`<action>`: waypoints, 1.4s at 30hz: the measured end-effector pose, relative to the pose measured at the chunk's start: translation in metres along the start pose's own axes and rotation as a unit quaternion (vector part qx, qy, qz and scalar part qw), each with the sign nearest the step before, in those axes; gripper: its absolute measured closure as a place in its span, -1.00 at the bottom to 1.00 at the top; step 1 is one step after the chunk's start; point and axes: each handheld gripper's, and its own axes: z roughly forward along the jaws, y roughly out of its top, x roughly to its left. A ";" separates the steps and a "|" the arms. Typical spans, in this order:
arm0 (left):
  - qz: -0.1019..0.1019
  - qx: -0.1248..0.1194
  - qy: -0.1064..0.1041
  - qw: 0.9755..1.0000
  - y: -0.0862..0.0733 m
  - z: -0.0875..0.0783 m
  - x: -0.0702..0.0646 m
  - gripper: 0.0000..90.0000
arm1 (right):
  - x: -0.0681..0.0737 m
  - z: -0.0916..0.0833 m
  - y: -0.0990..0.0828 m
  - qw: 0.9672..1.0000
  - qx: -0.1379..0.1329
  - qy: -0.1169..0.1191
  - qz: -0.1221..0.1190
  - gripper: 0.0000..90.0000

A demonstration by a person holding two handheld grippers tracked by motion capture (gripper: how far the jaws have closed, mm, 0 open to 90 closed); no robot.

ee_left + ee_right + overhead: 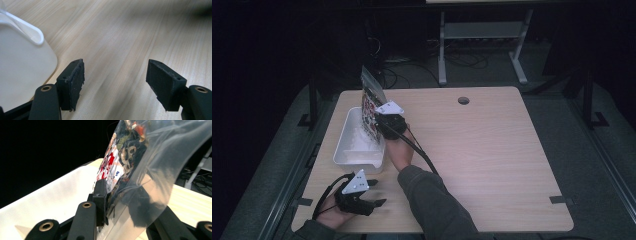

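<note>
Clear plastic printed snack bag (130,170) pinched upright between my right fingers (101,195), over white tub (357,142); left fingers (75,80) released, idle.

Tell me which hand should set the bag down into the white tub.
Right. The right gripper already has the clear printed bag between its jaws, upright over the white tub. The left gripper is open over bare table, beside the tub's near corner.

High view sits above the near edge, looking forward and down over the whole wooden surface (482,150). Left gripper view is super close and low, skimming the wood, with the white tub (22,65) at left. Right gripper view is tight on the clear bag (140,170). All three catch that tub.
</note>
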 end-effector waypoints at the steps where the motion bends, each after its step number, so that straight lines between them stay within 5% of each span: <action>1: 0.000 0.000 0.000 1.000 0.000 0.000 0.000 -0.33 | 0.000 0.000 0.000 1.000 0.000 -0.001 0.000 0.53; 11: 0.003 0.002 -0.002 1.000 0.000 0.001 0.000 -0.33 | -0.007 0.000 0.002 0.999 0.007 0.026 0.021 0.47; 21: 0.003 0.000 -0.001 1.000 0.000 0.001 0.000 -0.33 | -0.019 0.000 0.005 0.995 0.017 0.083 0.047 -0.04; 42: 0.007 0.001 0.000 1.000 0.000 0.000 0.000 -0.34 | -0.042 -0.030 0.006 0.986 0.018 0.159 0.043 -0.26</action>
